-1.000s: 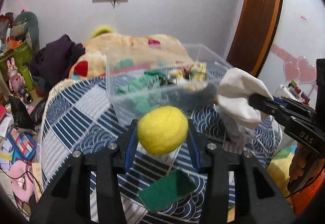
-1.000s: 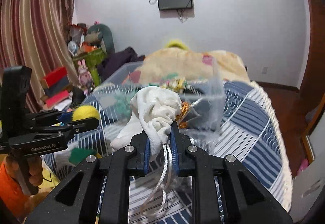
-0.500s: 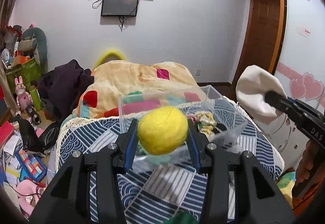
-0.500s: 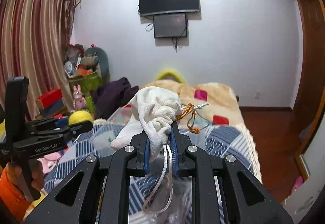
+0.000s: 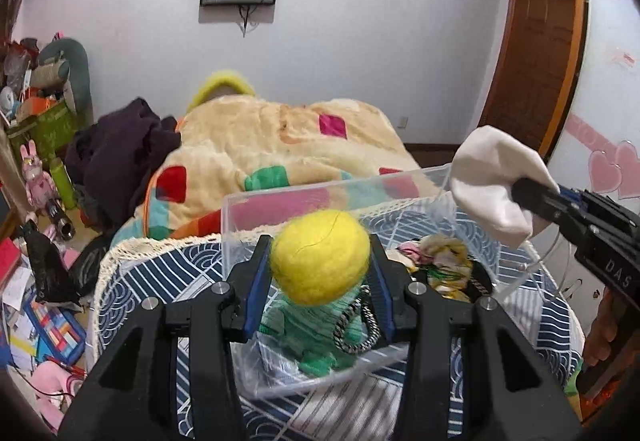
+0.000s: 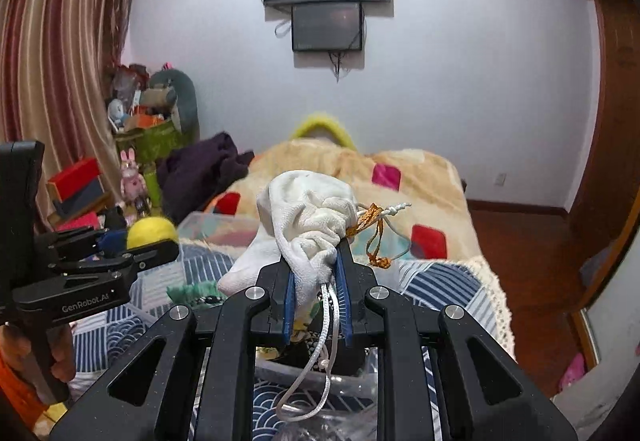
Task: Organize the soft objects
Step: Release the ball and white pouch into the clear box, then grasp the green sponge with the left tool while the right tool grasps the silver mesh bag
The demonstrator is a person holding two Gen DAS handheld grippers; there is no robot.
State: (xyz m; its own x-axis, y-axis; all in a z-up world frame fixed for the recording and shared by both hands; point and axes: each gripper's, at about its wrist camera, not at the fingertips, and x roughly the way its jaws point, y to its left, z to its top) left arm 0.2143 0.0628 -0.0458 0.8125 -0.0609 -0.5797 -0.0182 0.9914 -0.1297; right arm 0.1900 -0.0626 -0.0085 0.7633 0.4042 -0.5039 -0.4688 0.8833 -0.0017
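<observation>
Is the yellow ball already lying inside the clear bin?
No, the yellow ball is clamped in the left gripper, held above the clear bin.

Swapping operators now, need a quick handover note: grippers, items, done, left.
Left gripper: shut on the yellow felt ball, held above the clear plastic bin.
Right gripper: shut on the white drawstring pouch, cord dangling, also over the bin.
Already in the bin: green knitted piece, floral fabric item.
Left: release ball and pouch into the bin. Whether more items remain on the bed cannot be told from these views.
</observation>
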